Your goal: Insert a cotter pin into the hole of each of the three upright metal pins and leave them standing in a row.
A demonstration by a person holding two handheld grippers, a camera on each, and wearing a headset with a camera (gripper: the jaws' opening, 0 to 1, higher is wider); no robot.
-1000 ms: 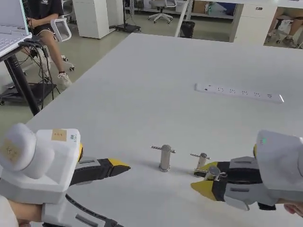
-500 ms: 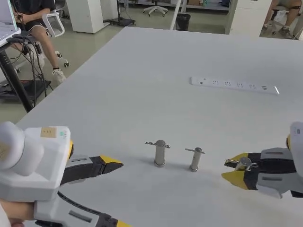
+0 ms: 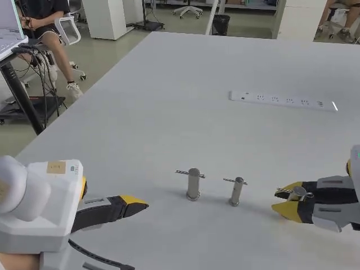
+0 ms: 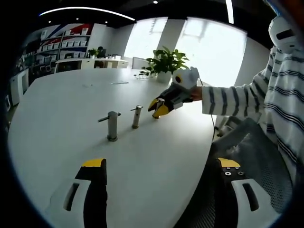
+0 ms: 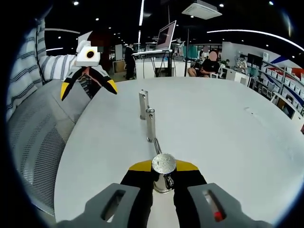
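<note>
As right hand-held gripper [image 3: 281,200], pinching third pin [image 3: 298,193], has moved rightward from two cottered pins [image 3: 193,184], row spacing opens; left hand-held gripper [image 4: 161,164] spread, idle.

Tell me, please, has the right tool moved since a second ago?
Yes. The right tool, shut on a metal pin, has drawn rightward, away from the thinner standing pin.

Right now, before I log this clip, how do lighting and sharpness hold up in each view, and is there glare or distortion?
Head view: even, soft light, sharp, faint shadows by the thicker pin and the thinner pin. Left gripper view: windows blown out white, table edge bowed by the fisheye. Right gripper view: dark ceiling, cap of the held pin glints close to the lens.
</note>
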